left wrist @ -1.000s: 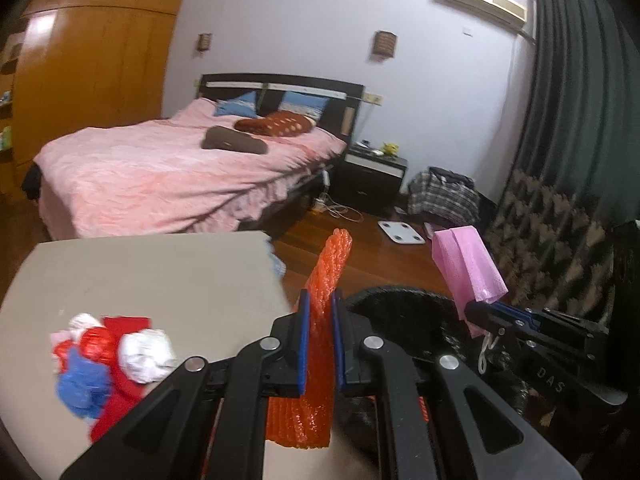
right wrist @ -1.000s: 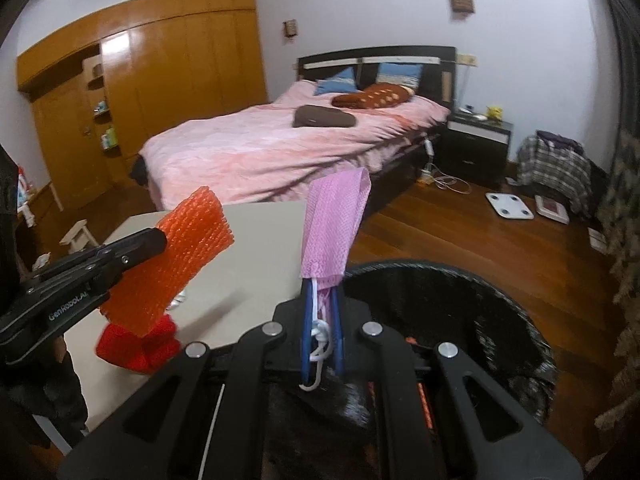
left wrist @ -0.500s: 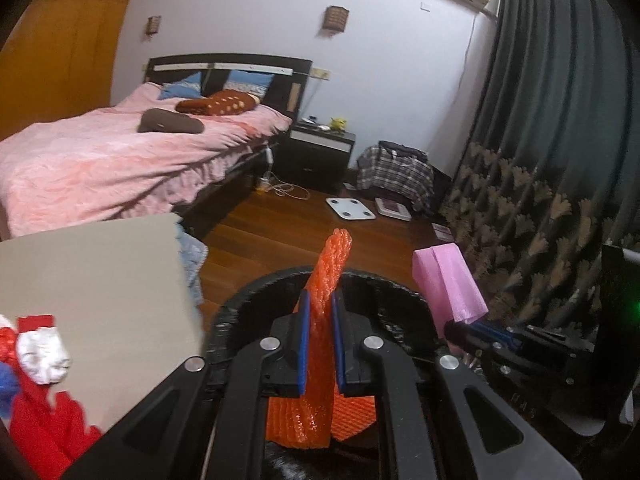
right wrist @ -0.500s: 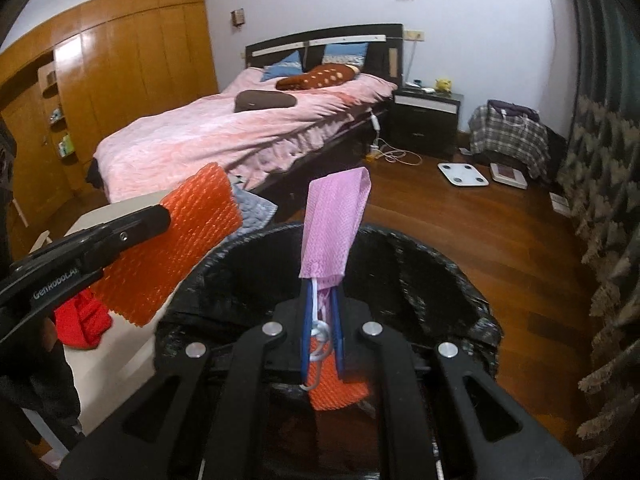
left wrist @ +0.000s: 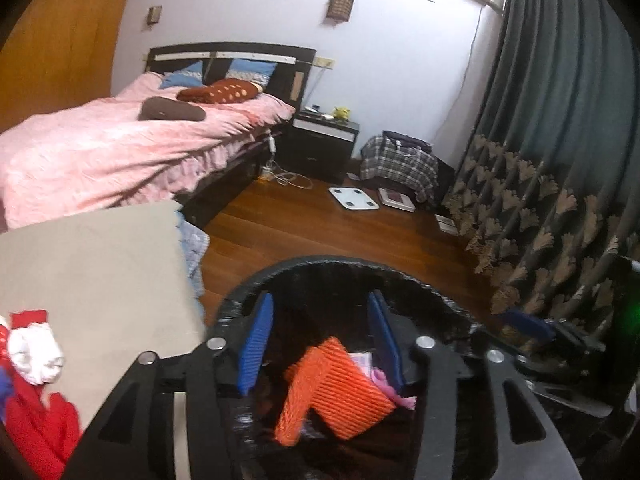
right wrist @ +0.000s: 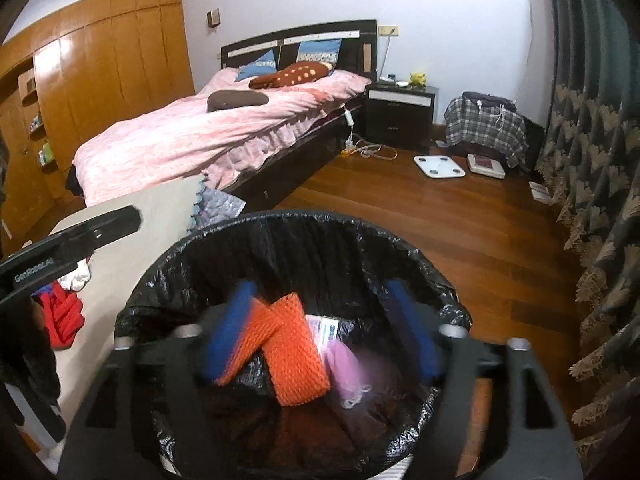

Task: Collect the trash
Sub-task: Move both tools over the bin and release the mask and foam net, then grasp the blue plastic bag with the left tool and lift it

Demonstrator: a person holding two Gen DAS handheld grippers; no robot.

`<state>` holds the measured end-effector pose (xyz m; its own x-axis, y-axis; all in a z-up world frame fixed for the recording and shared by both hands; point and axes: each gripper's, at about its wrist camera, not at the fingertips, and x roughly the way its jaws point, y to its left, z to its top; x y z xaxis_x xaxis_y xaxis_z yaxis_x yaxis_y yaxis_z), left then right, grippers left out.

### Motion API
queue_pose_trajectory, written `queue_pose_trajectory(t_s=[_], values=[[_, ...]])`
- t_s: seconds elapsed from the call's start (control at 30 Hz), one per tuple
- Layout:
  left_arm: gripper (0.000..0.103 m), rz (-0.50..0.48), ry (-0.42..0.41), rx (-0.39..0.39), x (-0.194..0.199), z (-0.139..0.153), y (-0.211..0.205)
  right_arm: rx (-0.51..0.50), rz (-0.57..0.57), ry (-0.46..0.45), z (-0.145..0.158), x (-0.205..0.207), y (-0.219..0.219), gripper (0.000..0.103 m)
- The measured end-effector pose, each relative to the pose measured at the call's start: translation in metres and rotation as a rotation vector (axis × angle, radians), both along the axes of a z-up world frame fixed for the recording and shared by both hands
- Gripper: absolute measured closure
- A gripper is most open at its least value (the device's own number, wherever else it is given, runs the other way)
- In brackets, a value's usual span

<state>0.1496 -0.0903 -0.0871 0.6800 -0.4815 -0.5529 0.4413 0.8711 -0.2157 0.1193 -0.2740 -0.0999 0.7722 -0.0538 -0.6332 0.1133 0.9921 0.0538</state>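
Note:
A black-lined trash bin [left wrist: 340, 270] [right wrist: 304, 224] stands on the floor beside a beige table. Inside it lie orange foam netting [left wrist: 332, 392] [right wrist: 288, 356] and pink foam netting [right wrist: 348, 364], whose edge also shows in the left wrist view [left wrist: 380, 380]. My left gripper [left wrist: 320, 344] is open and empty over the bin. My right gripper [right wrist: 320, 336] is open and empty over the bin. The left gripper's arm also shows in the right wrist view [right wrist: 72, 236]. More trash, red, white and blue crumpled pieces [left wrist: 32, 392] [right wrist: 64, 312], lies on the table.
The beige table [left wrist: 92, 276] [right wrist: 160, 208] is left of the bin. A pink bed [left wrist: 120, 148] stands behind it. A nightstand [left wrist: 324, 140], a plaid bag [left wrist: 400, 164] and scales [left wrist: 354, 199] are on the wood floor. Dark curtains [left wrist: 560, 140] hang at right.
Both grippers have opened over the bin. The orange netting has dropped from the left gripper and the pink netting from the right gripper into the bin.

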Motion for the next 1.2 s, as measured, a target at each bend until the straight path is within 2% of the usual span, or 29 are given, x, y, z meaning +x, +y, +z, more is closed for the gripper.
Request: queue_pose_trajectory(t_s=[0.03, 0.1, 0.23, 0.33, 0.6, 0.8, 1.03, 1.2], values=[[0.043, 0.011, -0.010, 0.006, -0.002, 0.002, 0.005, -0.003, -0.005, -0.017, 0.002, -0.002, 0.003, 0.011], [0.031, 0.045, -0.044, 0.023, -0.008, 0.007, 0.018, 0.002, 0.004, -0.030, 0.005, -0.003, 0.008, 0.010], [0.021, 0.103, -0.072, 0.046, -0.018, 0.012, 0.045, -0.004, 0.057, -0.046, 0.012, 0.001, 0.032, 0.007], [0.017, 0.149, -0.090, 0.065, -0.027, 0.016, 0.069, 0.003, 0.094, -0.050, 0.016, 0.006, 0.051, 0.007], [0.016, 0.302, -0.113, 0.128, -0.050, 0.019, 0.140, 0.036, 0.211, -0.056, 0.018, 0.022, 0.116, 0.006], [0.016, 0.436, -0.110, 0.166, -0.059, 0.009, 0.198, 0.037, 0.292, -0.058, 0.016, 0.034, 0.163, 0.006], [0.017, 0.558, -0.040, 0.176, -0.059, -0.016, 0.254, 0.031, 0.360, -0.032, 0.003, 0.047, 0.206, 0.006], [0.023, 0.583, 0.009, 0.167, -0.052, -0.036, 0.270, 0.027, 0.390, -0.017, -0.008, 0.053, 0.226, 0.006]])
